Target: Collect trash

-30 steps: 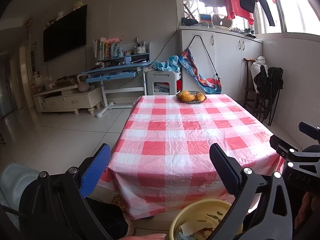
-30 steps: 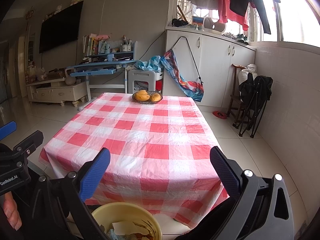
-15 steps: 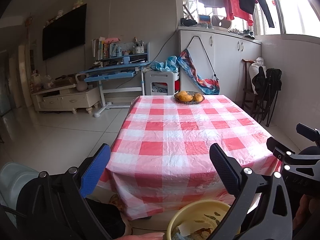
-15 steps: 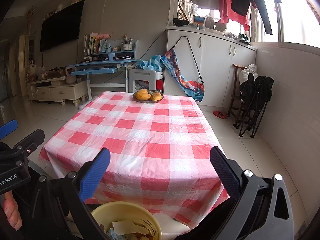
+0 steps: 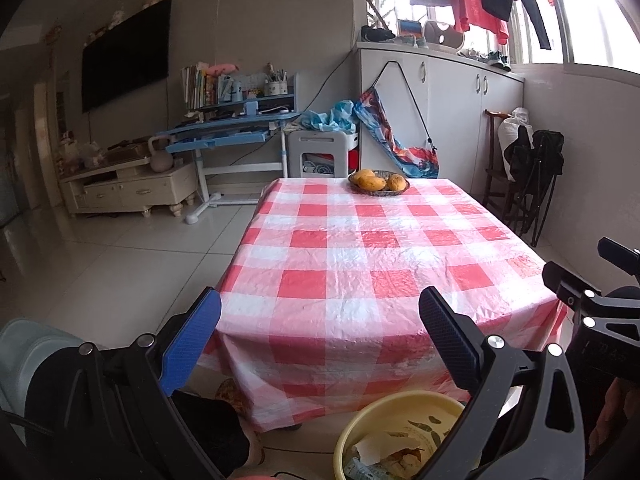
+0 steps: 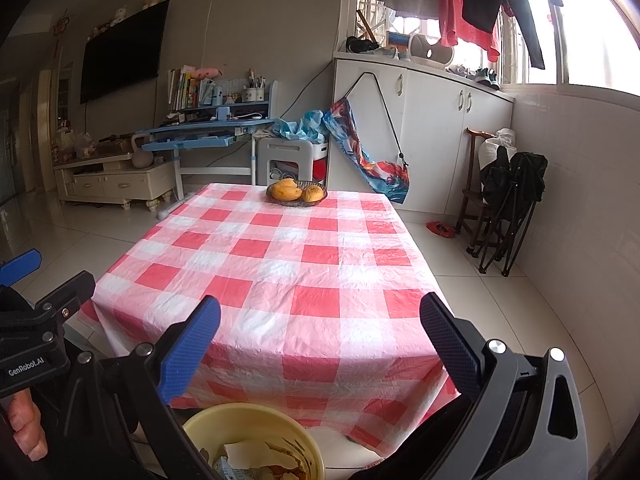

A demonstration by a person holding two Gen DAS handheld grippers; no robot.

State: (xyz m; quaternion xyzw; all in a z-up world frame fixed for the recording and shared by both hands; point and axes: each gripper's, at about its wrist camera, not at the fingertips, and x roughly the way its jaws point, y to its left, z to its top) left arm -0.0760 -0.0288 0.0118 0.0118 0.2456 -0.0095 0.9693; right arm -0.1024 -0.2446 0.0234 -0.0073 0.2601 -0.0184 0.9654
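A red-and-white checked plastic tablecloth [image 5: 372,264] fills mid-frame, a dark wicker basket of orange fruit [image 5: 379,182] at its far end. The left gripper [image 5: 320,332] and right gripper [image 6: 320,334] both gape, holding nothing. At the bottom edge stands a round yellow plastic bin [image 6: 256,420] (seemingly paper scraps inside).

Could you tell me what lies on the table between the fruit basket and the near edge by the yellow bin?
Nothing: in both wrist views only bare checked tablecloth runs from the fruit basket to the edge above the yellow bin.

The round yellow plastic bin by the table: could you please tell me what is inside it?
The round yellow plastic bin holds crumpled paper scraps and other wrappers; gripper fingers cover its lower contents.
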